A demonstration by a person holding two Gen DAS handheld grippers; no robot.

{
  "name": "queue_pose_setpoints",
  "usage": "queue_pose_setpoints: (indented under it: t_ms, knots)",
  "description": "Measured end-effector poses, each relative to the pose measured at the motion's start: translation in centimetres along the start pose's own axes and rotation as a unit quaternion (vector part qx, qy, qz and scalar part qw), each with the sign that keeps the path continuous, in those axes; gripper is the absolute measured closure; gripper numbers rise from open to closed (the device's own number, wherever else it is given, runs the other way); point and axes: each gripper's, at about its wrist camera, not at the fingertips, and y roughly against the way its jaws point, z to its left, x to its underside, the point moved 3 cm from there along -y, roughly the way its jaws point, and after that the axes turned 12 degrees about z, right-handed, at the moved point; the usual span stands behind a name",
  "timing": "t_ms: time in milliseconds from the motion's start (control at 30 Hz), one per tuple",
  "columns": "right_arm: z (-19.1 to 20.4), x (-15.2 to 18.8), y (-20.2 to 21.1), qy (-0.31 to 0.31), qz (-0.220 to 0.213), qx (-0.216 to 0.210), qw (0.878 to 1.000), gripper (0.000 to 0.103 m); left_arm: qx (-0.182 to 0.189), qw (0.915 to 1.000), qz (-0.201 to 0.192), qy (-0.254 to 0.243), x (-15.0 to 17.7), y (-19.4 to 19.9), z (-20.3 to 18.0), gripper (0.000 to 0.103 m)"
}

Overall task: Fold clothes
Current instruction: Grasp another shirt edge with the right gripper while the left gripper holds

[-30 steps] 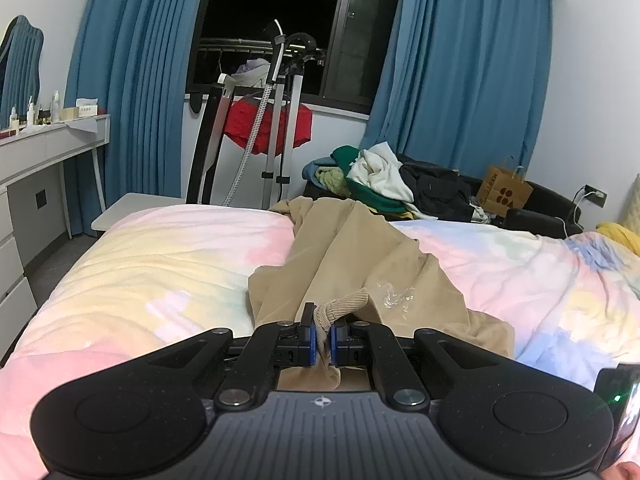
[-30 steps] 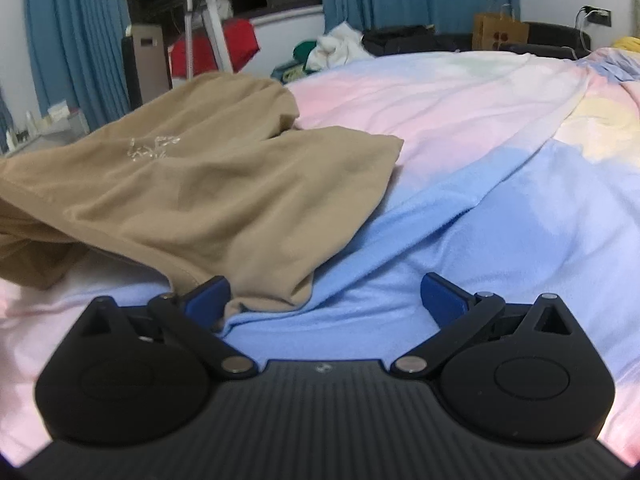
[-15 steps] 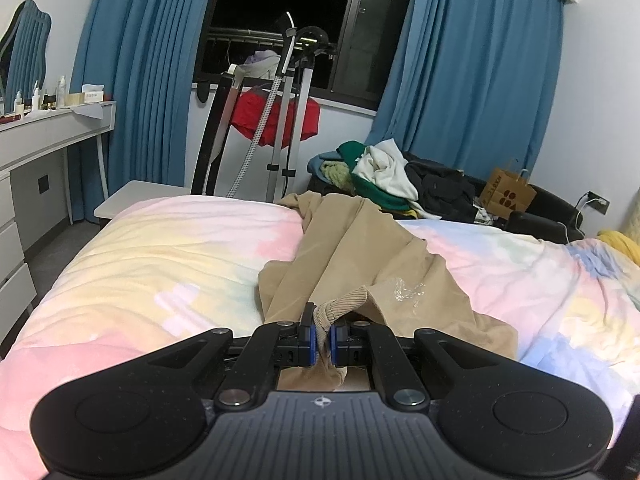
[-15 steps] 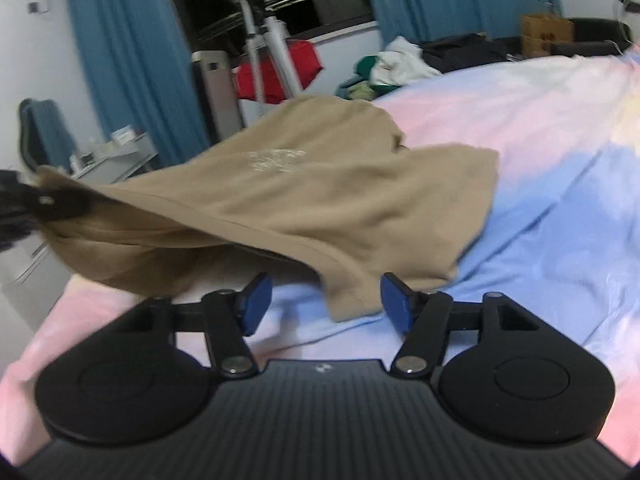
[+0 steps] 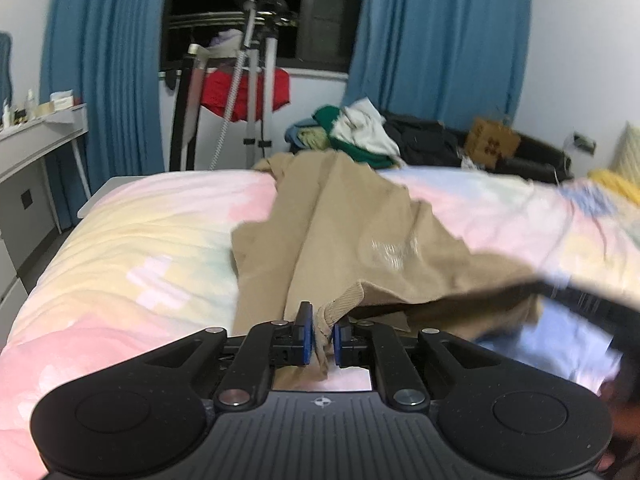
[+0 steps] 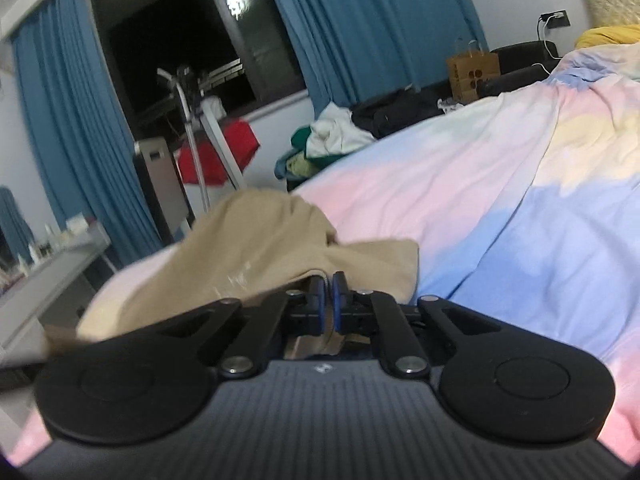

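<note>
Two grippers now hold the same tan garment [image 5: 360,240], which lies rumpled on the pastel duvet of the bed [image 5: 140,240], running from about 6 o'clock in the left wrist view up toward 12 o'clock at the far edge. The fresh change is on the right: the right gripper [image 6: 328,304], whose jaws stood spread wide a second ago with the cloth's edge lying between them, has just been closing and now has them pressed together on a fold of the tan fabric at its near edge. That probably marks the second grasp as made, so the garment can be lifted and spread or folded with both ends under control. The cloth near that grip looks raised off the duvet, with shadow beneath it at about 4 o'clock in the left view.

The left gripper [image 5: 320,336] pinches a ribbed hem or cuff of the garment, jaws nearly together with the ribbed band sticking out at 1 o'clock; that hold is the same as a second ago. Both grippers point slightly downward over the bed. The right view is tilted, the bed sloping up toward 2 o'clock, which suggests a rolled wrist. A dark blurred shape at 4 o'clock in the left view is likely the right gripper's body, though this cannot be told for certain.
</note>
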Motion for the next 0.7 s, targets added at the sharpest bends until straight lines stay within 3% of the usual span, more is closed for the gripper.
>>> queue_pose_setpoints:
  t_ms: [267,400,533,600,633,700]
  knots:
    - [-0.1,-0.9,2.5,-0.001,-0.007,-0.041,0.999,0.099,-0.019,0.9975,0.004,-0.068,2.5,-0.5,-3.7,0.068]
    - [-0.4,-0.8,3.0,-0.002,-0.004,-0.046,0.999,0.099,-0.045,0.9947,0.007,-0.092,2.9,-2.4,-5.9,0.064]
    - [-1.1,-0.9,2.8,-0.011,0.001,-0.038,0.999,0.099,-0.084,0.9932,-0.007,-0.080,2.3,-4.4,-6.3,0.062]
    - [-1.4,-0.8,2.5,-0.012,0.005,-0.029,1.000,0.099,-0.101,0.9927,-0.014,-0.064,2.0,-5.0,-6.1,0.070]
    - [-1.5,-0.6,2.2,-0.013,0.008,-0.022,1.000,0.099,-0.100,0.9934,-0.020,-0.053,1.9,-4.7,-5.7,0.087]
    - [-1.7,-0.3,1.7,-0.011,0.012,-0.005,1.000,0.098,-0.096,0.9944,-0.032,-0.029,1.5,-4.2,-4.9,0.093]
